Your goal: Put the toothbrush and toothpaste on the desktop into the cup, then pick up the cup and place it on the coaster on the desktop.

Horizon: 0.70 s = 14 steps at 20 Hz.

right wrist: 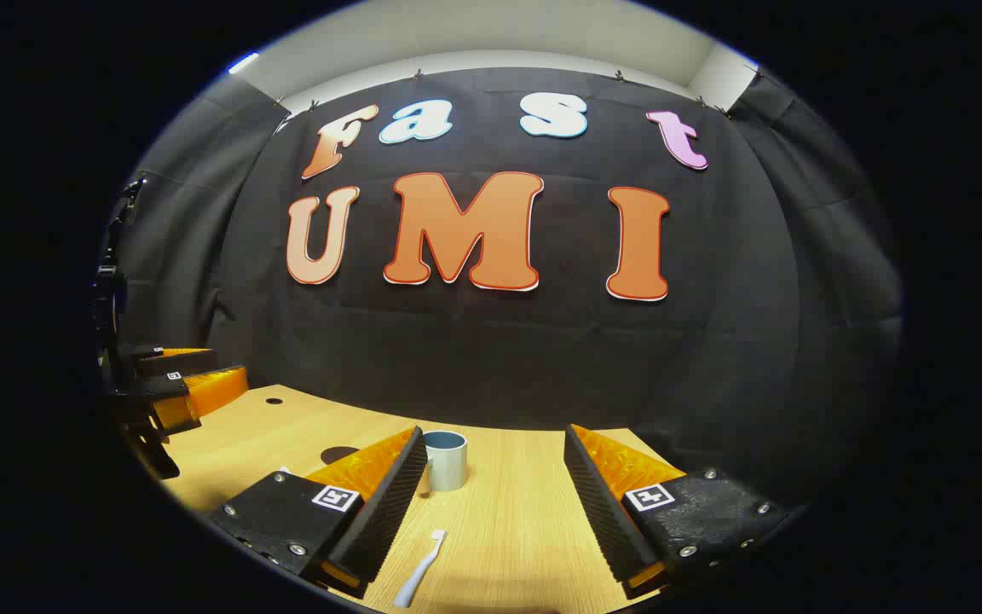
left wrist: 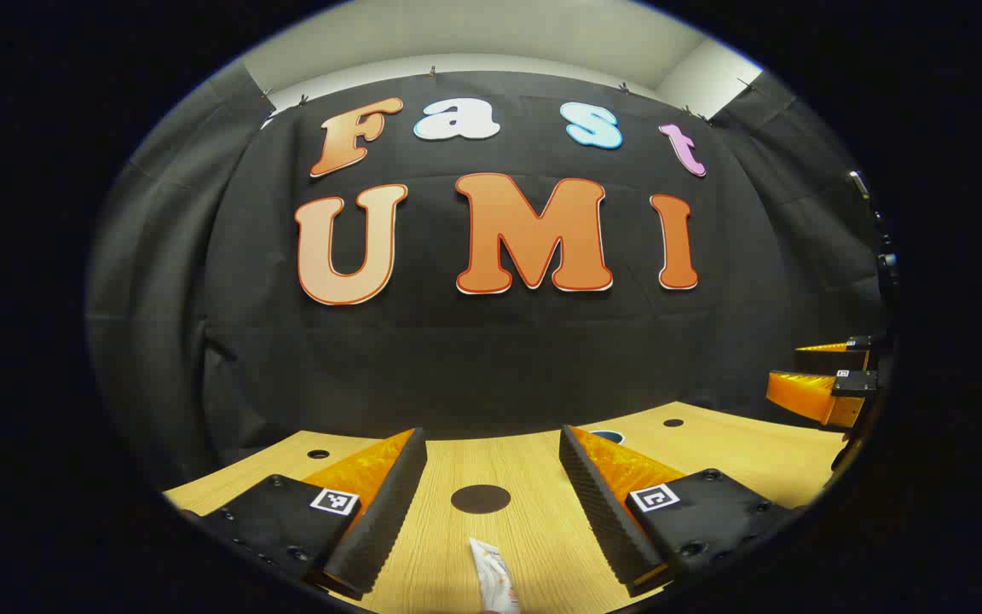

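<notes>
The cup (right wrist: 445, 459) stands upright on the wooden worktop (right wrist: 525, 520), open mouth up; from this low angle its inside cannot be seen. It sits just beside the inner edge of the right tongs' (right wrist: 491, 503) left finger, toward the back of the worktop. The toothbrush (right wrist: 421, 568) lies flat on the wood nearer than the cup, between the two fingers, head pointing toward the cup and apart from it. The right tongs are spread wide with nothing between them.

In the left gripper view, the left tongs (left wrist: 491, 503) are likewise spread wide and grip nothing. The toothpaste (left wrist: 495, 580) lies flat between their fingers at the near edge, touching neither. Beyond it, farther toward the wall, sits the dark round coaster (left wrist: 481, 499), bare on top. Behind the right finger a sliver of the cup's rim shows.

The worktop's far edge meets the black cloth wall, with bare wood around the cup. The right gripper view shows the other tongs off to the cup's left, above the worktop's edge.
</notes>
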{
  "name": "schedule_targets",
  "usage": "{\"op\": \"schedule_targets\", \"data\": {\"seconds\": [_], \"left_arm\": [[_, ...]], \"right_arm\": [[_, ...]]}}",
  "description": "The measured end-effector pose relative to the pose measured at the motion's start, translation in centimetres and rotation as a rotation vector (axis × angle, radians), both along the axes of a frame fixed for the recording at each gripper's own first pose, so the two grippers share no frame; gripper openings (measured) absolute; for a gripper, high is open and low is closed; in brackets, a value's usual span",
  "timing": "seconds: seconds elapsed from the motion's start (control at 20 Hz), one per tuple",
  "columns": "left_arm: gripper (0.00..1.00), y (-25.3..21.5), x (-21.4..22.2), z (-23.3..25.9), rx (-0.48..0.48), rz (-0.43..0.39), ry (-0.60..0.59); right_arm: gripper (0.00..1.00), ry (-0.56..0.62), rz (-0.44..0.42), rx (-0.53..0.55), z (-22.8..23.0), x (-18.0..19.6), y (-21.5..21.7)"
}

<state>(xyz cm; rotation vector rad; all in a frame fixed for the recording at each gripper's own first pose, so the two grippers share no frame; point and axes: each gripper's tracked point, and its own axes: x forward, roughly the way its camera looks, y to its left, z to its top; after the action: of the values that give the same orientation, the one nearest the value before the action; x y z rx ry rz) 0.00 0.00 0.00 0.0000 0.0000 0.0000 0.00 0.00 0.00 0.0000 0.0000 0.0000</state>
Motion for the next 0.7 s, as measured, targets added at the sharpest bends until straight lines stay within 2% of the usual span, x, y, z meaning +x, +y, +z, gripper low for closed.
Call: {"op": "schedule_targets", "data": {"seconds": [0.7], "left_arm": [[1.00, 2.4, -1.7, 0.5, -0.015, 0.053, -0.012]], "right_arm": [[0.98, -0.001, 0.052, 0.025, 0.2, -1.0, 2.2]]}}
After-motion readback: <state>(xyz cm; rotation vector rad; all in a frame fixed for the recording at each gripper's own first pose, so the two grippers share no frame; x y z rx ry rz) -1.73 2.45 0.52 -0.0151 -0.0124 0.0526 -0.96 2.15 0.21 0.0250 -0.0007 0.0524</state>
